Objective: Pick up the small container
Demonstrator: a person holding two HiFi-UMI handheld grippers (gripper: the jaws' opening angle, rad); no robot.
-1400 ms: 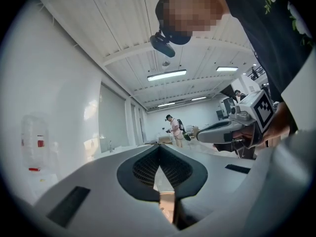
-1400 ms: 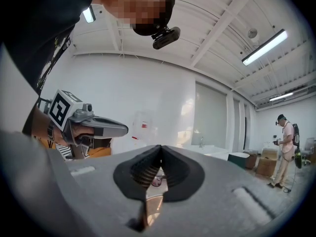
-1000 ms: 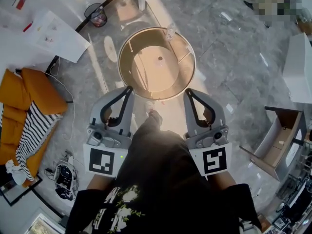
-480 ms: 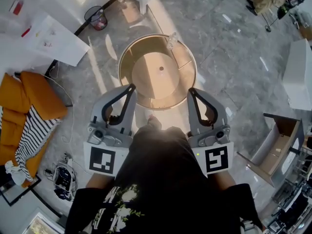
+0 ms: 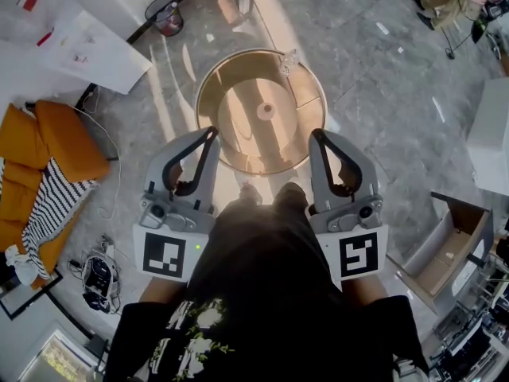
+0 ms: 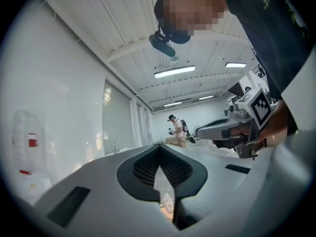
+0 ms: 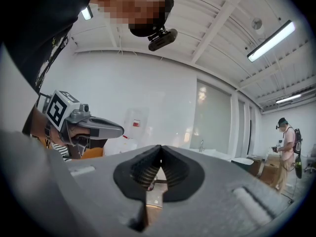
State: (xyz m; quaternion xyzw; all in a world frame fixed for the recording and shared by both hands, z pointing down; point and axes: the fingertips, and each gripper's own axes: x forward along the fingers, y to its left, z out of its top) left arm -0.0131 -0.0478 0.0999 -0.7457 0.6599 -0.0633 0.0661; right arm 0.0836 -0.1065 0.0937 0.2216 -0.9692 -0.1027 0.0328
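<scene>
A large round light-brown wooden table (image 5: 238, 146) with a raised rim is being viewed from above on a grey stone-patterned floor (image 5: 382, 94), just ahead of the person. An open brown box (image 5: 457, 223) is being shown at the right edge; what lies in it cannot be told. Two grey two-jaw grippers are being held level and side by side, one over each near edge of the table. The jaws of the left gripper (image 5: 211, 131) are being pressed fully together, pad against pad, with nothing gripped between them. The jaws of the right gripper (image 5: 316, 133) are being pressed together in the same way, also on nothing. One dark wire waste bin (image 5: 165, 14), with something reddish inside, is being shown beyond the table at the upper left. One small clear plastic container (image 5: 288, 57) is being shown standing upright at the table's far right rim, well apart from both grippers. In the left gripper view it is being glimpsed through the slit beneath the closed jaws.
</scene>
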